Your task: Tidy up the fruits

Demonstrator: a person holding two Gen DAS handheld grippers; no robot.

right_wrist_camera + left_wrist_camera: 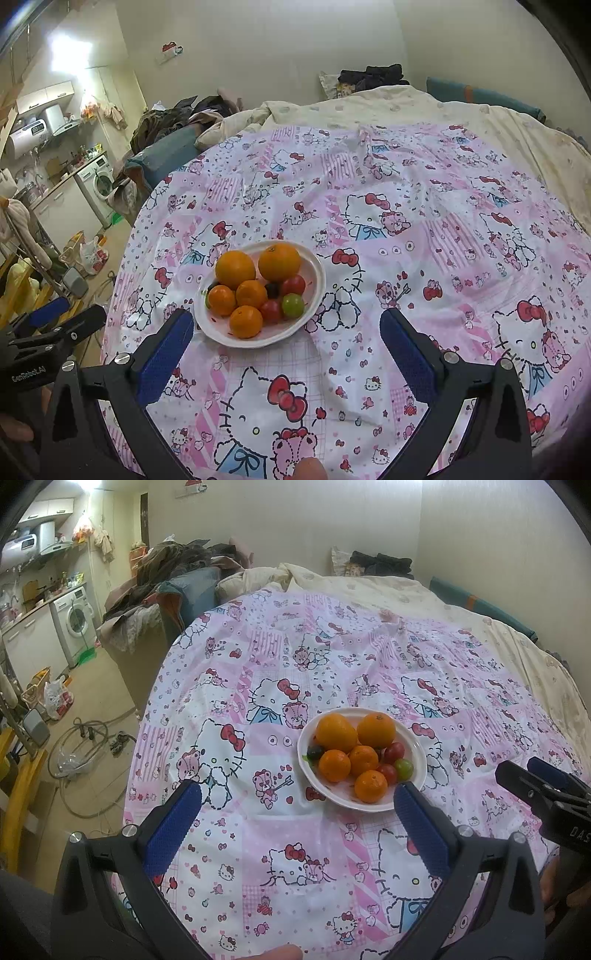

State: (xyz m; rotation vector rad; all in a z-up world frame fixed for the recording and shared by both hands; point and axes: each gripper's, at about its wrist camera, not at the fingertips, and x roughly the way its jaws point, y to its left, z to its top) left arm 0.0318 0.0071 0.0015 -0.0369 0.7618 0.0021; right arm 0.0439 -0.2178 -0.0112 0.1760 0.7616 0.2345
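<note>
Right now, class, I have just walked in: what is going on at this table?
A person holds a two-finger gripper in each hand above a table with a pink cartoon-cat cloth. The left gripper and the right gripper are both open and hold nothing. Ahead of them stands a white plate piled with fruit: two large oranges, three smaller tangerines, red cherry tomatoes, a green one and a dark fruit. Nothing has been taken off the plate yet.

You are seeing the dark grape (315, 752) lying half hidden behind the oranges (336, 734); the right gripper (532, 782) is running off the frame's edge.
</note>
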